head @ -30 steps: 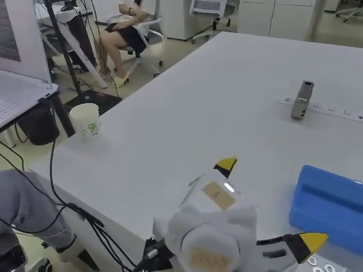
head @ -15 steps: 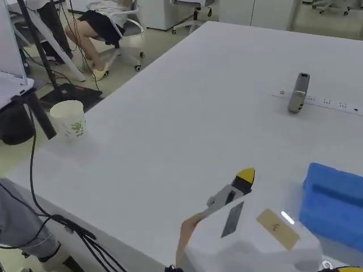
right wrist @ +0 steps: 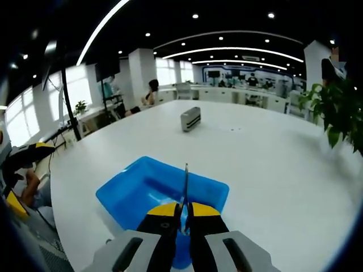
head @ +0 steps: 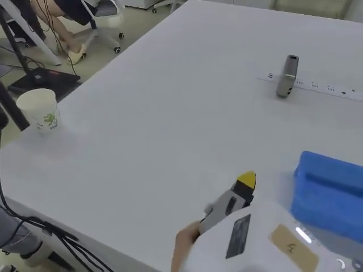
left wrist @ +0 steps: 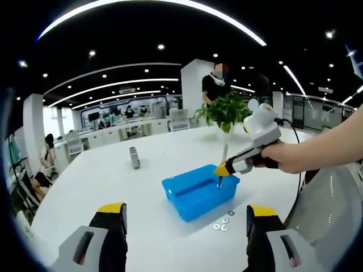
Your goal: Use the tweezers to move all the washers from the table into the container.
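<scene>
While clamped on tweezers (right wrist: 185,184), the right claw (right wrist: 184,211) hangs over the container (right wrist: 133,190).

Left gripper (left wrist: 187,210) spread wide, right gripper (right wrist: 183,211) clamped

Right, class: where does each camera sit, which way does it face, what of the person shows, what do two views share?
Head view: on the headset, facing down over the table; a tool and finger show.
Left gripper view: on the left tool, facing the container and washers; a hand holding the right tool shows.
Right gripper view: on the right tool, shut on tweezers, facing the container.
Shared: both gripper views show the container.
</scene>
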